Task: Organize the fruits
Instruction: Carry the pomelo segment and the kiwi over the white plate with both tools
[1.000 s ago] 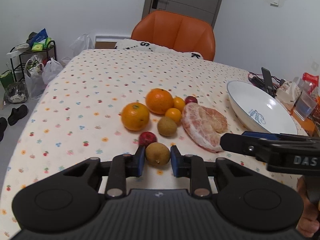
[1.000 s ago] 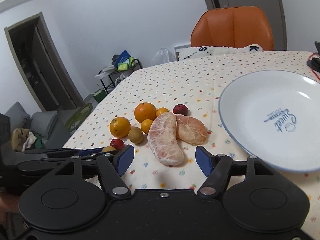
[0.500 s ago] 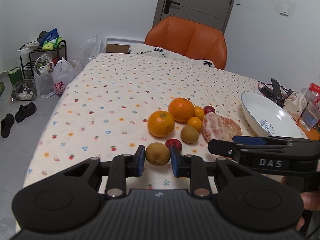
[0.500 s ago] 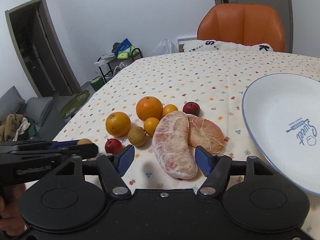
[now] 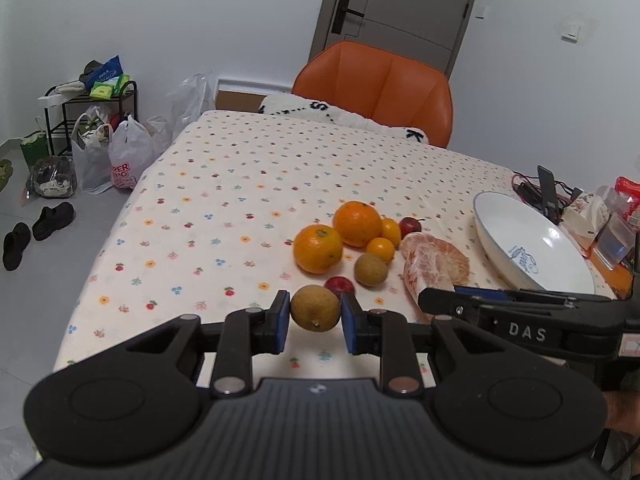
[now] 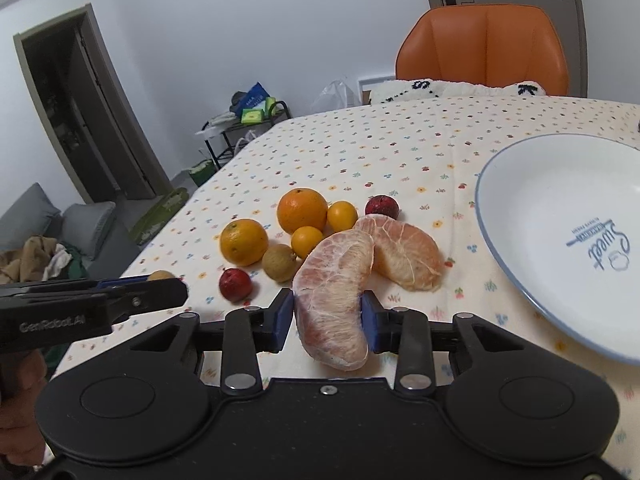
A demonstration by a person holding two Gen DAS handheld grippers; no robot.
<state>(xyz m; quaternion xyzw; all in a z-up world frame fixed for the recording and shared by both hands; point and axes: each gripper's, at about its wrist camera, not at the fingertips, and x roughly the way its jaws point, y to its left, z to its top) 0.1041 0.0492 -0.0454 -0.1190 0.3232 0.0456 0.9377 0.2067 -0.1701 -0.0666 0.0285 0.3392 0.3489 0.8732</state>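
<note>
left gripper (image 5: 315, 315) grips brown fruit (image 5: 315, 313) near table edge (image 5: 94, 268).

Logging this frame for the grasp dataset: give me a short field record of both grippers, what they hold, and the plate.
left gripper: shut on brown fruit, lifted off the tablecloth
right gripper: shut on pomelo piece
plate: empty, right of the fruit pile
left on cloth: two oranges, two small oranges, two red fruits, a brown fruit, second pomelo piece

The bench (image 5: 224, 208) wears a soft, matt printed cloth. The plate (image 6: 560, 184) is glossy white ceramic. The pomelo (image 6: 336, 292) looks dry, fibrous and pithy; the oranges (image 5: 318, 249) are dimpled with a faint sheen. The chair (image 5: 376, 84) is smooth leather-like.
</note>
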